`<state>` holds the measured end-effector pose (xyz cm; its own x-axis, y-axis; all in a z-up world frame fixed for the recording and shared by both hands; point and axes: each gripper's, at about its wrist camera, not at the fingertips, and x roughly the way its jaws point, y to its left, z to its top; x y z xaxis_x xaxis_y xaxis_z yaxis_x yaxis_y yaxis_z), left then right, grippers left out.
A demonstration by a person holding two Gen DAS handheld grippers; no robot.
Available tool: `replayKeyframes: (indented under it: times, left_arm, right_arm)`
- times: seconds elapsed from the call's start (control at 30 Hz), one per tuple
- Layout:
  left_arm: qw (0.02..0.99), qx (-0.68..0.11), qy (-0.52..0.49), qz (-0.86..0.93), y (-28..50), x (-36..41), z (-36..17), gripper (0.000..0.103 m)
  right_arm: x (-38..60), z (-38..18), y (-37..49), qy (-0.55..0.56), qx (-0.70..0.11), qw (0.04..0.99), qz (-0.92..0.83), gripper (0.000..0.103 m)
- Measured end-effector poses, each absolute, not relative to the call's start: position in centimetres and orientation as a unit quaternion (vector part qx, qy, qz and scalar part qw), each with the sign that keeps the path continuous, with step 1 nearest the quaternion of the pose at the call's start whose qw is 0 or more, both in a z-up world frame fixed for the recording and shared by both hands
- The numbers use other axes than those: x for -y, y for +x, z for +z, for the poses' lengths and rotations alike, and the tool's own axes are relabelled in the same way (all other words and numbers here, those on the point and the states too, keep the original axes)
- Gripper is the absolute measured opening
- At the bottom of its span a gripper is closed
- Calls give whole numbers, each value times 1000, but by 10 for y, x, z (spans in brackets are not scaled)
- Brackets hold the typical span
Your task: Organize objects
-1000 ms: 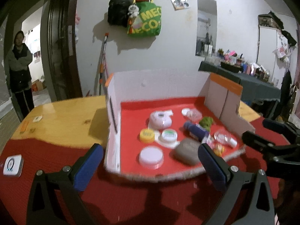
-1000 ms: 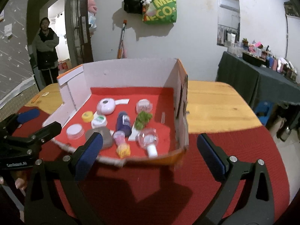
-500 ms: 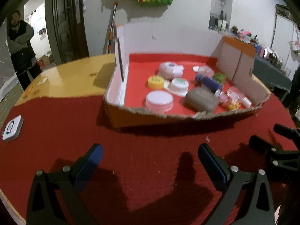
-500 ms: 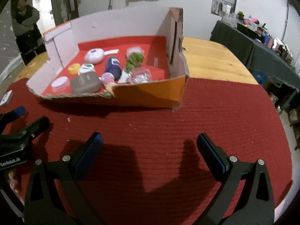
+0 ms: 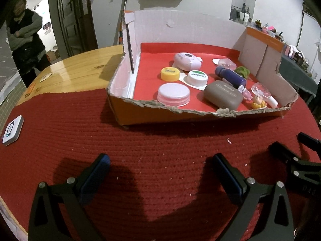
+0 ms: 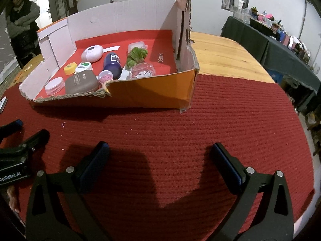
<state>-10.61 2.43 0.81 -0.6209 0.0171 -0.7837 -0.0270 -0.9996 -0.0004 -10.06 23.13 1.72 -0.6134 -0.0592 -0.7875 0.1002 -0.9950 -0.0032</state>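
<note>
Both claws spread wide, empty, low over the red mat.
Box (image 5: 128, 118) of small items lies ahead of left claw (image 5: 160, 168) and ahead-left of right claw (image 6: 159, 155); long axis crosswise; grey case (image 5: 222, 97) nearest the torn front edge, left claw likely closer.

Both grippers hover low, side by side. The left gripper (image 5: 160, 166) has its blue-padded fingers spread wide, nothing between them. The right gripper (image 6: 159, 156) is likewise spread wide and empty, its black frame level beside the left.
</note>
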Motion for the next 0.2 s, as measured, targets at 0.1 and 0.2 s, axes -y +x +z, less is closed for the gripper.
replayKeyframes:
  times: [0.1, 0.2]
  left_arm:
    - [13, -7, -434, 901, -106, -24, 8, 103]
    - [12, -7, -434, 901, -106, -24, 7, 103]
  right_arm:
    - [-231, 17, -101, 437, -23, 44, -898, 103]
    - [-231, 17, -101, 437, -23, 44, -898, 103]
